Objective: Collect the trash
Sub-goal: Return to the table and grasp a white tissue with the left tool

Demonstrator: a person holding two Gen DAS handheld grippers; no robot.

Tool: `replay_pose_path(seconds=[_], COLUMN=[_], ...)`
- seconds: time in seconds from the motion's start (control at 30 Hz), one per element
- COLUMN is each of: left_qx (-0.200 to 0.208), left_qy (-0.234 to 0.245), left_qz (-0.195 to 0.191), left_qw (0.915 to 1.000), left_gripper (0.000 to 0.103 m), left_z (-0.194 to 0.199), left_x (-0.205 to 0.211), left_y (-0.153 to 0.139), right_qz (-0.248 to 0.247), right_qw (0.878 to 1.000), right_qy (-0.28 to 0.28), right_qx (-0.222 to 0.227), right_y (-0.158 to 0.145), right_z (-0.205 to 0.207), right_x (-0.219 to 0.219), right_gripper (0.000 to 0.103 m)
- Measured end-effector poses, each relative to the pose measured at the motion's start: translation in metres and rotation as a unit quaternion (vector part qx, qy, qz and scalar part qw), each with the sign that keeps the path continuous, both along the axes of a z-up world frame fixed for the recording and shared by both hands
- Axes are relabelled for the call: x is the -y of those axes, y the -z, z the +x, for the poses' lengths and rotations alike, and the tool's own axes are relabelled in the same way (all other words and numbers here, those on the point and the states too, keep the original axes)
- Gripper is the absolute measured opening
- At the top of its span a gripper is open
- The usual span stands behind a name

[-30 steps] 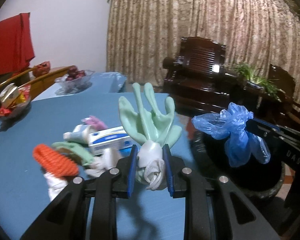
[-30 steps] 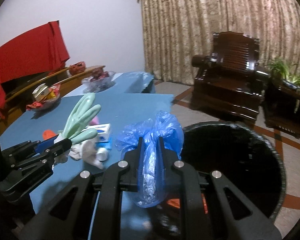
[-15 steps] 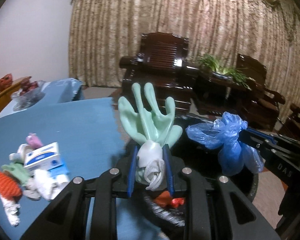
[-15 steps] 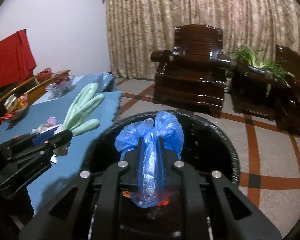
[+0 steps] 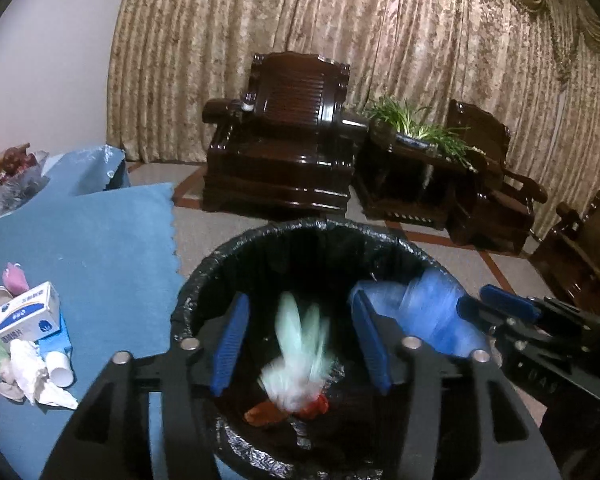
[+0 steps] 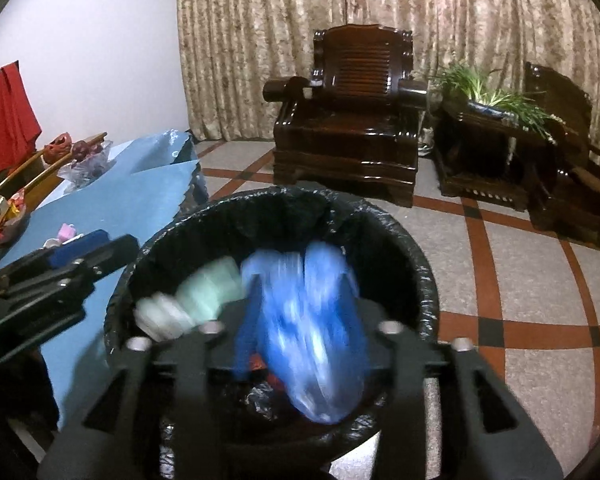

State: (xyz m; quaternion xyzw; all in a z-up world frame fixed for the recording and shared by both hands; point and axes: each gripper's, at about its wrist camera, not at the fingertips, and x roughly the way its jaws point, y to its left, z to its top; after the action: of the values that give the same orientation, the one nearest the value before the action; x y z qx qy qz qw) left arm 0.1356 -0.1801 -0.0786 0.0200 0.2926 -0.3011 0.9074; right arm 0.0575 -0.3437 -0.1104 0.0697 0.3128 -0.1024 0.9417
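Both grippers hover over a black-lined trash bin (image 5: pixel 204 276) (image 6: pixel 420 264) beside the table. My left gripper (image 5: pixel 300 344) is open, and a pale green rubber glove (image 5: pixel 300 356), blurred, drops between its blue pads into the bin. My right gripper (image 6: pixel 304 316) is open, and a blue plastic bag (image 6: pixel 316 340), blurred, falls from it into the bin. The bag (image 5: pixel 424 312) and the right gripper (image 5: pixel 512 312) show at the right of the left wrist view. The glove (image 6: pixel 196 300) and the left gripper (image 6: pixel 76 256) show at the left of the right wrist view. Red scraps (image 5: pixel 268 414) lie in the bin.
A blue-covered table (image 5: pixel 100 248) at the left holds more trash: a white and blue box (image 5: pixel 28 316), crumpled tissue (image 5: pixel 32 376), a small cup (image 5: pixel 60 372), a pink piece (image 5: pixel 14 284). Dark wooden armchairs (image 5: pixel 284 152) and a plant stand (image 5: pixel 416 160) are behind on tiled floor.
Both grippers have opened over the bin. The green glove and the blue bag, held half a second ago, are now falling into it. Both grippers tilted down toward the bin.
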Motion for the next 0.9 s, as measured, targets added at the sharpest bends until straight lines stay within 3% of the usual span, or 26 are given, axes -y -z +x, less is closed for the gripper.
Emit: replay_pose_path(seconds=[0.07, 0.1, 0.13, 0.23, 0.4, 0.67, 0.9], left_qx=[0.002, 0.006, 0.01, 0.02, 0.041, 0.06, 0.048], left_qy=[-0.003, -0.007, -0.013, -0.035, -0.073, -0.158, -0.245], left_qz=[0.0, -0.001, -0.001, -0.002, 0.004, 0.033, 0.052], left_qw=[1.0, 1.0, 0.9999, 0.9992, 0.9965, 0.985, 0.9668], left_gripper=[0.057, 0.06, 0.065, 0.08, 0.09, 0.091, 0.09], left_z=[0.001, 0.001, 0.0, -0.003, -0.008, -0.02, -0.025], left_x=[-0.004, -0.009, -0.012, -0.03, -0.066, -0.146, -0.221], left_y=[-0.003, -0.005, -0.007, -0.016, -0.027, -0.03, -0.021], right_qz=[-0.001, -0.003, -0.008, 0.0, 0.017, 0.02, 0.016], right_qw=[1.0, 1.0, 1.0, 0.999, 0.998, 0.994, 0.985], right_qy=[0.004, 0.009, 0.016, 0.007, -0.016, -0.078, -0.151], right_qx=[0.008, 0.012, 0.021, 0.04, 0.063, 0.078, 0.078], right_y=[-0.003, -0.005, -0.008, -0.016, -0.029, -0.043, -0.044], right_z=[-0.002, -0.004, -0.006, -0.009, -0.006, 0.017, 0.044], right_x=[0.0, -0.001, -0.002, -0.008, -0.024, -0.086, -0.157], right_gripper=[0.062, 0.083, 0.091, 0.096, 0.096, 0.096, 0.096])
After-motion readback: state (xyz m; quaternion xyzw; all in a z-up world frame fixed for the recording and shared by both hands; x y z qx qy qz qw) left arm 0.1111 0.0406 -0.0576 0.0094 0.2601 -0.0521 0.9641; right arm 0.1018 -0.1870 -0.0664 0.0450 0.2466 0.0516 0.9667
